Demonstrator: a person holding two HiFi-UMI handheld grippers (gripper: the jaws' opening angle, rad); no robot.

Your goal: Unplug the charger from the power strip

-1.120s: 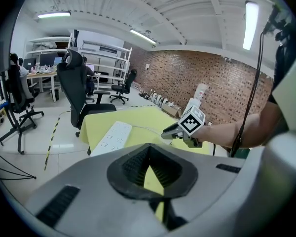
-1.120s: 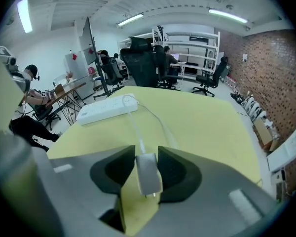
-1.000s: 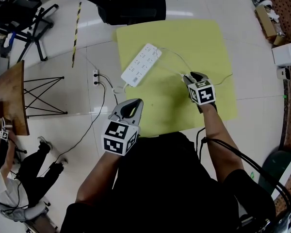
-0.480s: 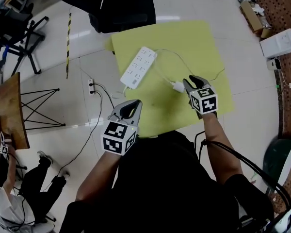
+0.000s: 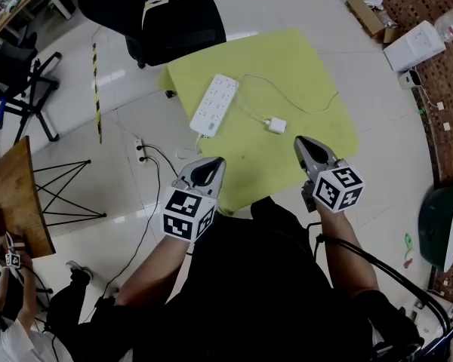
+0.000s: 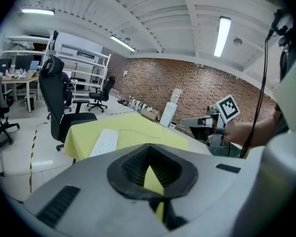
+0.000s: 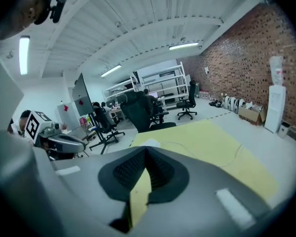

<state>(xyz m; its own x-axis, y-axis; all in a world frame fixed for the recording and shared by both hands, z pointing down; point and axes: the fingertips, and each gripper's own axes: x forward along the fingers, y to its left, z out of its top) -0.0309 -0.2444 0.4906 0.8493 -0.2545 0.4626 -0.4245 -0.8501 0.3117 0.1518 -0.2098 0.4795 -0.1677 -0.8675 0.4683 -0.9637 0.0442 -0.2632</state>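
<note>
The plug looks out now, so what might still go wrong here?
Two things, perhaps. The charger lies loose on the yellow cloth, its thin cable trailing toward the edge; a snag could drag it off. A wired floor socket sits just left of the cloth, close to the person, so a trip seems possible.

The right gripper (image 5: 305, 143) has pulled up and back from the charger (image 5: 276, 125), which a second ago sat at its jaw tips and now lies loose on the cloth (image 5: 287, 59), well ahead of them. The jaws have just been closing and meet on nothing.
</note>
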